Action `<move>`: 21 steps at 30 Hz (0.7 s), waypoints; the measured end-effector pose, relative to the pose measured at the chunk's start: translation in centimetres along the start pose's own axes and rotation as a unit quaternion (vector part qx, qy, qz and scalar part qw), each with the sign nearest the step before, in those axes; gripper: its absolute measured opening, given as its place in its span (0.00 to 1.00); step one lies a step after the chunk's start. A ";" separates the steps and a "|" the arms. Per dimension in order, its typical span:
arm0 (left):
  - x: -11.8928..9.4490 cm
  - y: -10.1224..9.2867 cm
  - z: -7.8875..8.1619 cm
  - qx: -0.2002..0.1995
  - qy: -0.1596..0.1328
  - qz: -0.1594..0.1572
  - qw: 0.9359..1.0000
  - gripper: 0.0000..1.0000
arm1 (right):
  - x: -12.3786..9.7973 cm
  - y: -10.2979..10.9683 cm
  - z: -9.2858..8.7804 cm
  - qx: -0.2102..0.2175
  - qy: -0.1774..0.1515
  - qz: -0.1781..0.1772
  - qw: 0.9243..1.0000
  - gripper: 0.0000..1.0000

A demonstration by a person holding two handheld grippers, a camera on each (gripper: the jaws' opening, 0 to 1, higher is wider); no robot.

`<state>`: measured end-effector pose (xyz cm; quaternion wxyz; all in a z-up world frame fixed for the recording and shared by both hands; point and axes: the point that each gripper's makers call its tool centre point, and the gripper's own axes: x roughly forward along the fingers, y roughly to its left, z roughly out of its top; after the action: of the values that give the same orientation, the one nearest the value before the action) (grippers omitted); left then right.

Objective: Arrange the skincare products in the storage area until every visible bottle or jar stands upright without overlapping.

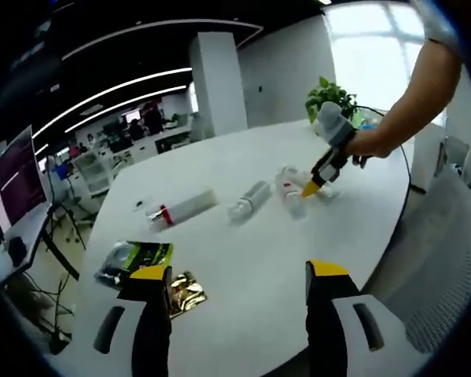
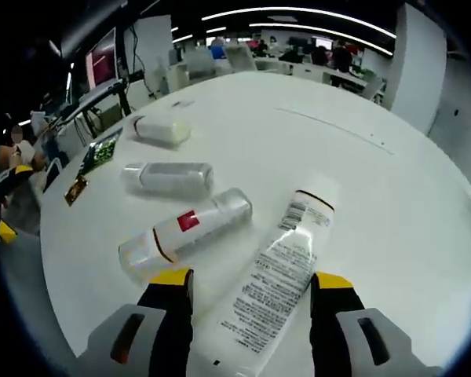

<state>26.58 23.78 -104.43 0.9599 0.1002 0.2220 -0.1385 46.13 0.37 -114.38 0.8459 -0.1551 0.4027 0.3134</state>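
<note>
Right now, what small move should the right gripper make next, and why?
Probably close the right gripper on the white tube. The tube lies flat between its open jaws, so gripping it comes before standing it upright.

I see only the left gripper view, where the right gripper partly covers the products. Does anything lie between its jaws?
Observer: Yes. A white printed tube lies flat between the open jaws of the right gripper, not gripped.
Operator: Is the product next to it upright?
Observer: No. The bottle with a red label lies on its side too.
Operator: Do the two overlap?
Observer: No, they seem to lie apart.
</note>
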 end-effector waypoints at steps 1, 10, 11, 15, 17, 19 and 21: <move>0.0 0.1 0.0 0.000 0.001 0.001 1.000 0.61 | 0.1 -0.1 -0.1 -0.009 0.004 -0.004 1.000 0.58; -0.1 0.2 -0.4 0.011 0.010 0.003 1.000 0.55 | 0.3 -0.3 -0.1 0.001 0.005 -0.005 1.000 0.53; -0.1 0.2 -0.3 0.010 0.010 0.002 1.000 0.54 | 0.4 -0.4 -0.1 0.001 0.005 -0.005 1.000 0.49; 0.1 -0.3 -1.1 0.010 0.028 -0.009 1.000 0.47 | 0.0 -0.7 0.2 -0.004 0.001 -0.001 1.000 0.43; 0.0 -0.6 -1.3 0.009 0.035 -0.018 0.999 0.40 | -0.1 -0.9 0.4 -0.005 0.002 0.000 1.000 0.40; 0.0 -0.8 -1.3 0.007 0.034 -0.024 0.999 0.33 | -0.2 -1.2 0.5 -0.007 0.001 0.000 1.000 0.35; 0.0 -0.7 -1.2 0.010 0.034 -0.023 0.999 0.34 | 0.1 -1.2 0.6 -0.024 -0.009 0.017 1.000 0.34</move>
<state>25.85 23.40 -105.62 0.9473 0.1093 0.2557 -0.1588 47.32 -0.16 -114.10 0.8401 -0.1657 0.3903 0.3383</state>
